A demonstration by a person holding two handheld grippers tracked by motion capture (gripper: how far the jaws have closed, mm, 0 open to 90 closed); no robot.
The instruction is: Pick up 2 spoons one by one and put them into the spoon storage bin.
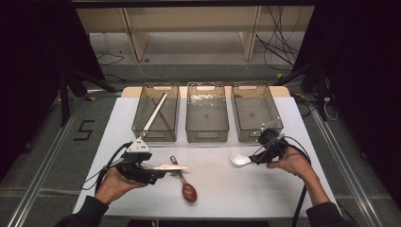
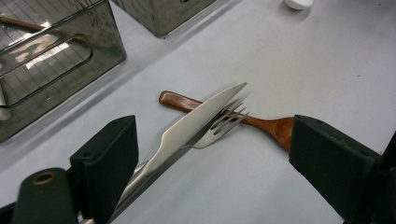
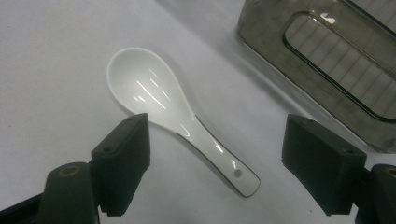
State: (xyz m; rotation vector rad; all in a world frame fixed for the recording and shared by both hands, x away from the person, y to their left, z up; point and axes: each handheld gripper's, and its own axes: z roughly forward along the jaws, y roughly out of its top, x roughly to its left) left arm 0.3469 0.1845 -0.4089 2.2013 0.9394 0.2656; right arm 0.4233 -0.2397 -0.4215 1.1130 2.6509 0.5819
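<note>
Near the front-left of the white table [image 1: 217, 189], the handles of the silver table knife [image 2: 196, 122] and silver fork [image 2: 223, 128] vanish behind the left gripper [image 2: 212, 161], jaws spread wide, so whether anything presses the handles is impossible to tell. Both lie across the brown wooden spoon [image 2: 261, 125], its bowl partly cut off by the right jaw. Toward the table's right edge, the right gripper [image 3: 215, 154] hangs released around the white ceramic soup spoon [image 3: 163, 105], jaws either side of its handle, not touching. Along the back edge, three smoky clear plastic bins: the left bin [image 1: 156, 113] holds chopsticks, blurred; middle bin [image 1: 207, 112] and right bin [image 1: 255, 111] look bare.
</note>
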